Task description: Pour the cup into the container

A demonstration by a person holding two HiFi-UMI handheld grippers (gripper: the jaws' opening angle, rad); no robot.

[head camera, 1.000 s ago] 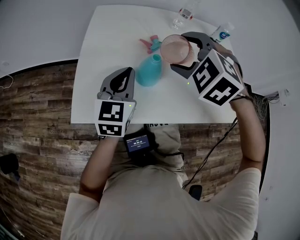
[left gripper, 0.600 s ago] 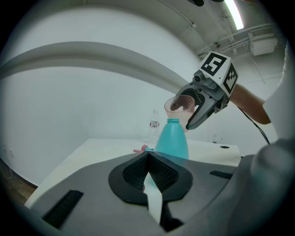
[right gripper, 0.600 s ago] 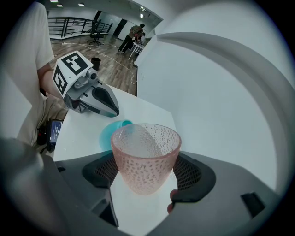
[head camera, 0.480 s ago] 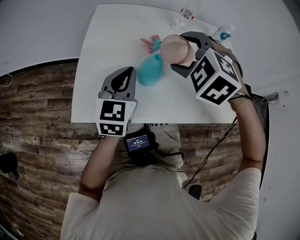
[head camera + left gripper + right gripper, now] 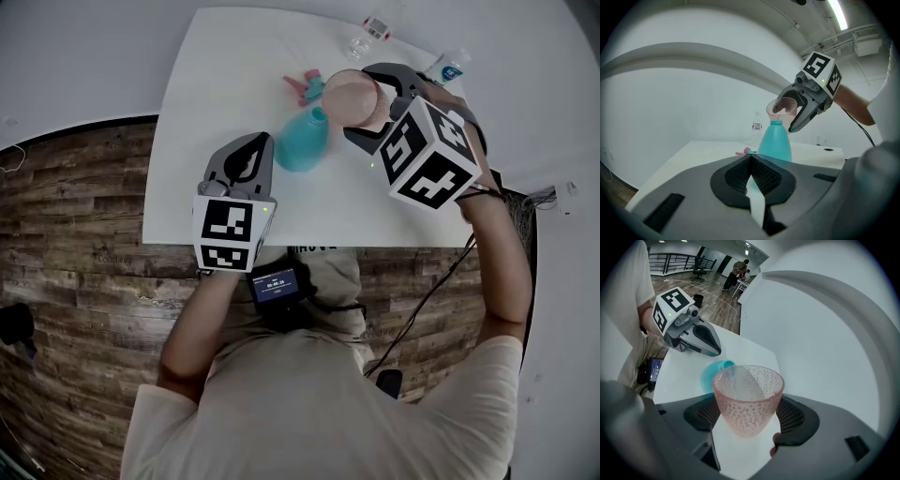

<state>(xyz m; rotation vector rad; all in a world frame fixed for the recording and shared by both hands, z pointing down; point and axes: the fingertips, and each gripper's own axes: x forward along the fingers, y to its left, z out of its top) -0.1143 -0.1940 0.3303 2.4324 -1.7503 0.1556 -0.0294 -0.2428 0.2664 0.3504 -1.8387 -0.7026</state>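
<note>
A pink dimpled cup (image 5: 349, 92) hangs tilted over the open mouth of a teal bottle (image 5: 300, 142) that stands on the white table (image 5: 225, 66). My right gripper (image 5: 361, 103) is shut on the cup, one pad on each side of it. In the right gripper view the cup (image 5: 747, 397) fills the space between the pads, and its rim leans toward the teal bottle's mouth (image 5: 717, 371). My left gripper (image 5: 246, 167) is shut and holds nothing; it stays just short of the bottle's near-left side. From the left gripper view, the bottle (image 5: 776, 143) rises beyond the closed tips, with the cup (image 5: 783, 108) above it.
A pink and teal spray cap (image 5: 302, 86) lies behind the bottle. Two small clear bottles (image 5: 361, 37) (image 5: 441, 66) stand at the table's far right. The table's near edge (image 5: 281, 246) runs in front of the person. People (image 5: 738, 268) stand far off in the room.
</note>
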